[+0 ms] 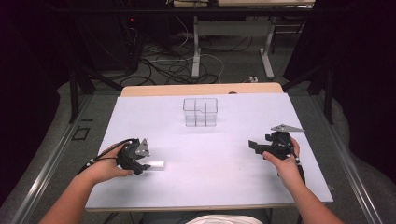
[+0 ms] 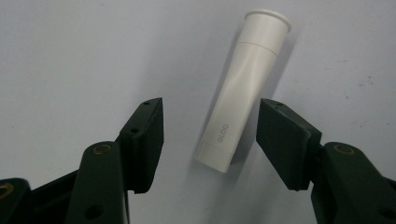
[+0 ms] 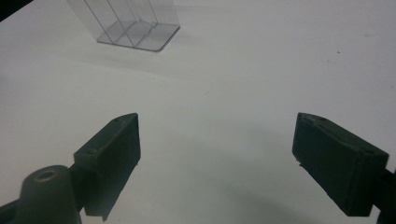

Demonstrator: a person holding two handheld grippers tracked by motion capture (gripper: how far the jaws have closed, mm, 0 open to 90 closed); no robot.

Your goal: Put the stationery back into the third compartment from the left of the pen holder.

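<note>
The left tool [image 1: 140,164] hangs low over the white tabletop [image 1: 210,154], held in the person's left hand [image 1: 109,165], with a white tube [image 1: 155,164] lying flat on the tabletop right at its tips. In the left gripper view, the left tool [image 2: 210,140] has its two black jaws partly spread, and the white tube [image 2: 243,91] lies in the gap between them, its squared bottom end level with the pads and its flared cap end pointing away, beyond the jaw tips. The tube sits aslant to the jaws, nearer the jaw at the right of that view; a narrow strip of tabletop shows between the tube and either pad, so neither pad presses on it. The right tool [image 1: 256,145], gripped in the person's right hand [image 1: 282,156], hovers over bare tabletop well apart from the left tool, and the tube lies far off on its other side. In the right gripper view, the right tool [image 3: 217,149] has its jaws spread wide with nothing between them. Ahead of those jaws, and well beyond them, stands a clear plastic box [image 3: 130,23] split into compartments; in the high view the clear plastic box [image 1: 200,112] sits farther out than both tools, roughly midway between them.
</note>
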